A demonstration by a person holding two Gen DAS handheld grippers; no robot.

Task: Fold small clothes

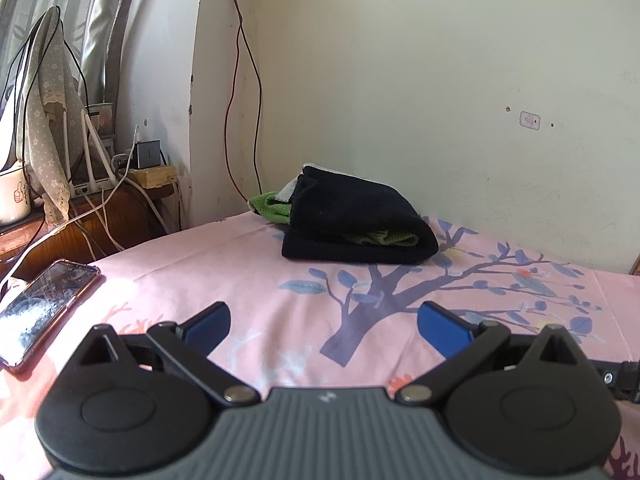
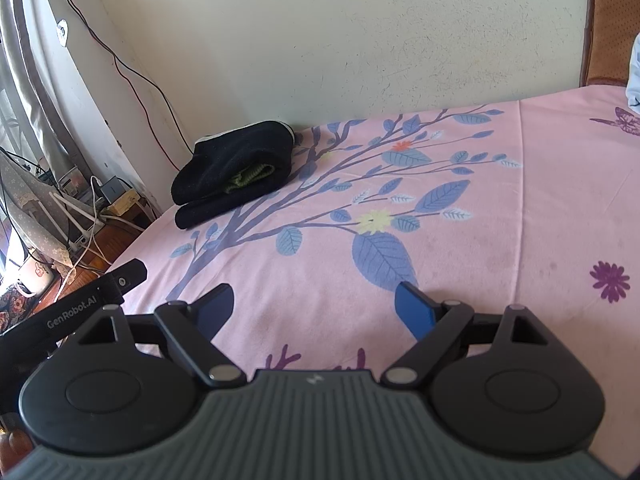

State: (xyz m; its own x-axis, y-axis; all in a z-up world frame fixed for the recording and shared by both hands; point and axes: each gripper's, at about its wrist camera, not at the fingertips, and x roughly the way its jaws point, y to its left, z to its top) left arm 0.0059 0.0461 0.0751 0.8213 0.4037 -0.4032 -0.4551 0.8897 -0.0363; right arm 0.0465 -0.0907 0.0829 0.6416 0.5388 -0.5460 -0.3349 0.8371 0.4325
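Left gripper (image 1: 323, 326): jaws spread wide, empty, above the pink sheet (image 1: 248, 276)
Right gripper (image 2: 314, 308): jaws spread wide, empty
Folded clothes (image 1: 356, 224): black-and-green stack lay well ahead of both grippers, by the wall (image 1: 420, 80), apart from their fingers

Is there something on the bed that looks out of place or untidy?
Mostly tidy. A phone lies at the bed's edge, unrelated to folding. In the folded black garment by the wall, green cloth sticks out unevenly at one side.
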